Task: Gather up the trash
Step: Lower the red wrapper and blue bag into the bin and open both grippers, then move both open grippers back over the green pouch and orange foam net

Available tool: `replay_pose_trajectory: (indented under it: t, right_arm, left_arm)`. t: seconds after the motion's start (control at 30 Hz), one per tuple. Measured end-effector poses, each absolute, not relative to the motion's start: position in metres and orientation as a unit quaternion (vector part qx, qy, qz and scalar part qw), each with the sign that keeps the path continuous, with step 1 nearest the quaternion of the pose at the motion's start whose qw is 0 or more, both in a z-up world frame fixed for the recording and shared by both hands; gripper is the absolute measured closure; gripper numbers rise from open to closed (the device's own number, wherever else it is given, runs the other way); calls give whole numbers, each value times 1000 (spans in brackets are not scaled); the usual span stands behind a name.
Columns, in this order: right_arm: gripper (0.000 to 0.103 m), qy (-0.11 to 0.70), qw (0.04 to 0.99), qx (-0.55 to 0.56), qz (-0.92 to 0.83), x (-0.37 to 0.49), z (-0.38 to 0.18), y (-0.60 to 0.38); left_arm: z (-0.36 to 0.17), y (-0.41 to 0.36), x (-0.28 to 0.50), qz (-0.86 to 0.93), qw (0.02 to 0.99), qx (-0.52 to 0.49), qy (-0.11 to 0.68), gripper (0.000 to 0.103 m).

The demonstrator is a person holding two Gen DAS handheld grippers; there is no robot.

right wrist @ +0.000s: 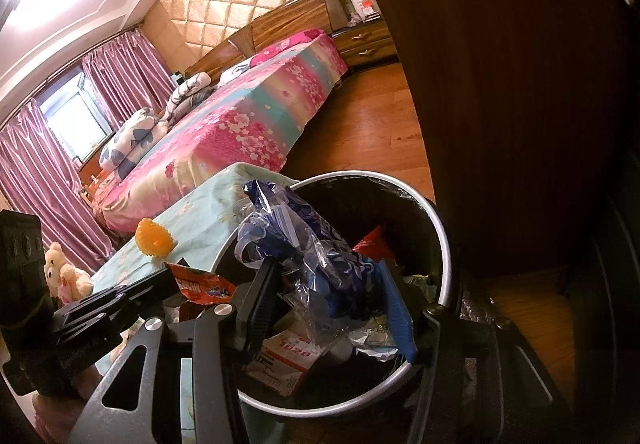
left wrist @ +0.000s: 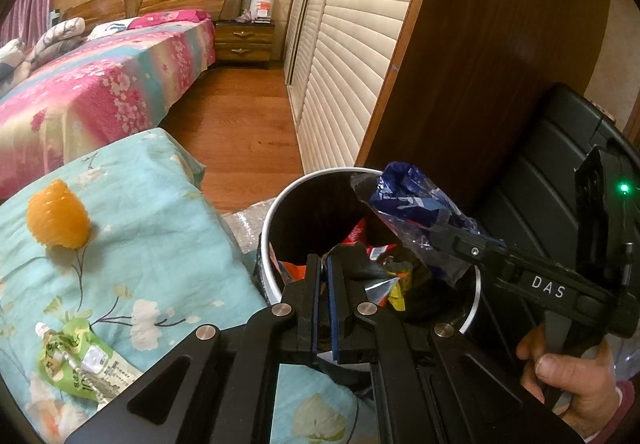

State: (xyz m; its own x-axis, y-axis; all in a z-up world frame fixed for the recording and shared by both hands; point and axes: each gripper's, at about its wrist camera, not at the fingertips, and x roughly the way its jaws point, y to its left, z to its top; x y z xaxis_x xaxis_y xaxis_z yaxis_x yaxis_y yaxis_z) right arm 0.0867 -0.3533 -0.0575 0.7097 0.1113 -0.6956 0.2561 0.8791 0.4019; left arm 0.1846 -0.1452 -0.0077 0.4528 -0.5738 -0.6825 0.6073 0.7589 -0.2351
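A black trash bin with a silver rim (left wrist: 276, 204) (right wrist: 440, 228) stands beside a low surface under a teal floral cloth (left wrist: 152, 212). Several wrappers lie inside the bin. My right gripper (right wrist: 324, 276) is over the bin, partly shut on a crumpled blue and clear plastic wrapper (right wrist: 304, 240) (left wrist: 404, 200). My left gripper (left wrist: 325, 272) is over the bin's near rim, shut on an orange-red snack wrapper (right wrist: 200, 286). An orange peeled fruit (left wrist: 58, 214) (right wrist: 154, 238) and a green pouch (left wrist: 76, 360) lie on the cloth.
A dark wooden panel (left wrist: 480, 64) and a black suitcase (left wrist: 560, 164) stand behind the bin. A bed with a pink floral cover (left wrist: 100, 84) is further back, with wooden floor (left wrist: 240, 132) between. A plush toy (right wrist: 64, 272) lies left.
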Motion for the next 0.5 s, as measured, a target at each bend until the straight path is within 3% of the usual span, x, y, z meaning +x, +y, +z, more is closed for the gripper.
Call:
replay_pose_trajectory:
  t: [0.03, 0.1, 0.17, 0.5]
  right_arm:
    - [49, 379, 892, 243, -41, 88, -57, -353]
    - [39, 381, 890, 245, -46, 90, -56, -355]
    - [37, 380, 890, 247, -48, 89, -55, -356]
    - [20, 368, 895, 250, -44, 80, -52, -347]
  left_arm:
    - [-8, -146, 185, -347, 851, 22, 393, 98]
    - [-7, -147, 187, -348, 850, 20, 395, 84]
    - [-7, -146, 186, -343, 854, 21, 391, 74]
    - [-16, -118, 172, -321, 860, 16, 396, 57]
